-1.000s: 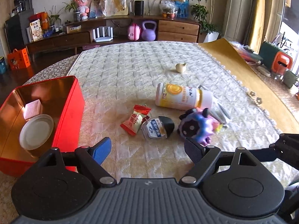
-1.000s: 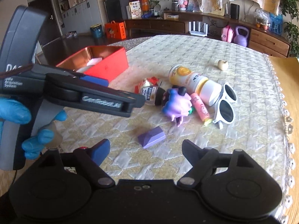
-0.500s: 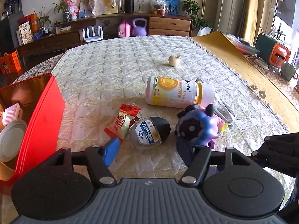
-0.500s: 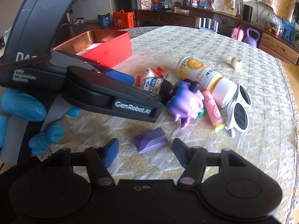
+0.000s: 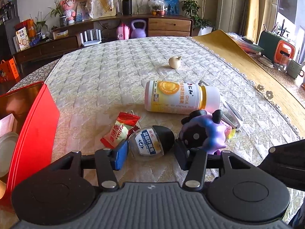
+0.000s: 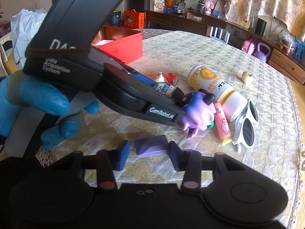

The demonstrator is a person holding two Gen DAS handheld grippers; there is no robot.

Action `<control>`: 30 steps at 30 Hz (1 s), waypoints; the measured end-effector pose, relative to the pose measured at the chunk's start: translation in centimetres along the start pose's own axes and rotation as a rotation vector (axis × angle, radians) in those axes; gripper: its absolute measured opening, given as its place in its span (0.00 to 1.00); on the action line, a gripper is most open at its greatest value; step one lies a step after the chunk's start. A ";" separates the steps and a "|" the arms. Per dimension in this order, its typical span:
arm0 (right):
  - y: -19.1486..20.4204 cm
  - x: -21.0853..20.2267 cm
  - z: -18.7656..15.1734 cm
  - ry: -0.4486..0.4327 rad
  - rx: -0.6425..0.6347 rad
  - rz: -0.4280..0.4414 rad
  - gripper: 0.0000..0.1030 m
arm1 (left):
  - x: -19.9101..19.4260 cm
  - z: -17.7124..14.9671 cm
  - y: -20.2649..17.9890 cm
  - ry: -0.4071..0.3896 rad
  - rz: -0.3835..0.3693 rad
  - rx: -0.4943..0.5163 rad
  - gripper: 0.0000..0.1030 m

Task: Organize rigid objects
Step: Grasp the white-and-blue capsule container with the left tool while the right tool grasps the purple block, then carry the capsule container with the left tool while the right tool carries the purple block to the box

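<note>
L wrist view: your left gripper [image 5: 149,155] is closing w/ the small dark-capped bottle [image 5: 150,143] lying on its side between the fingers. The blue pad on the left looks to be at the bottle's base; the right finger sits just beside the cap, and contact there is hard to tell. The red candy packet [image 5: 119,131] lies just left of the bottle, the purple toy figure [image 5: 207,133] just right. The big yellow-label bottle [image 5: 179,98] lies farther off. The red tin [image 5: 34,126] is cut off at the left edge.

R wrist view: your right gripper [image 6: 146,153] is closing around the purple wedge block [image 6: 151,147] on the quilted cloth [image 6: 209,45]; small gaps show on both sides, so no grip yet. Your left gripper's body and a blue-gloved hand [image 6: 38,103] hide most of the small bottle. White sunglasses [image 6: 247,126] and a pink tube [image 6: 222,123] lie to the right.
</note>
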State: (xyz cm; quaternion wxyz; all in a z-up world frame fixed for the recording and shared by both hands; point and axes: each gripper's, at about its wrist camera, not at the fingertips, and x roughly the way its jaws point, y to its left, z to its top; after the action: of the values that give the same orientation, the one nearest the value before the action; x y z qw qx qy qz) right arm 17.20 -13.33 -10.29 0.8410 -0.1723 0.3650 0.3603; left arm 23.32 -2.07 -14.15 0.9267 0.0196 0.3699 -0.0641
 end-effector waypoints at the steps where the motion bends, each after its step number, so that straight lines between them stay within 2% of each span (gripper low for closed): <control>1: 0.1 -0.1 0.0 -0.001 0.000 0.000 0.37 | 0.0 0.0 0.0 0.000 0.001 -0.001 0.50; 16: -0.2 -1.9 0.1 -0.012 0.039 -0.030 0.35 | -1.4 -0.2 1.5 0.009 -0.014 -0.077 0.49; 23: 0.7 -4.2 1.4 -0.048 0.039 -0.030 0.35 | -4.7 0.0 2.3 -0.003 -0.027 -0.115 0.49; 30: 2.1 -6.2 3.9 -0.103 0.019 -0.014 0.35 | -9.3 0.6 4.3 -0.032 0.005 -0.152 0.49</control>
State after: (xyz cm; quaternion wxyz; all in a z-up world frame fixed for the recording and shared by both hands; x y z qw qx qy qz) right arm 14.62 -12.70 -3.21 0.8628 -0.1480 0.3234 0.3592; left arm 17.65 3.11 -7.39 0.9314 -0.0509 0.3587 -0.0340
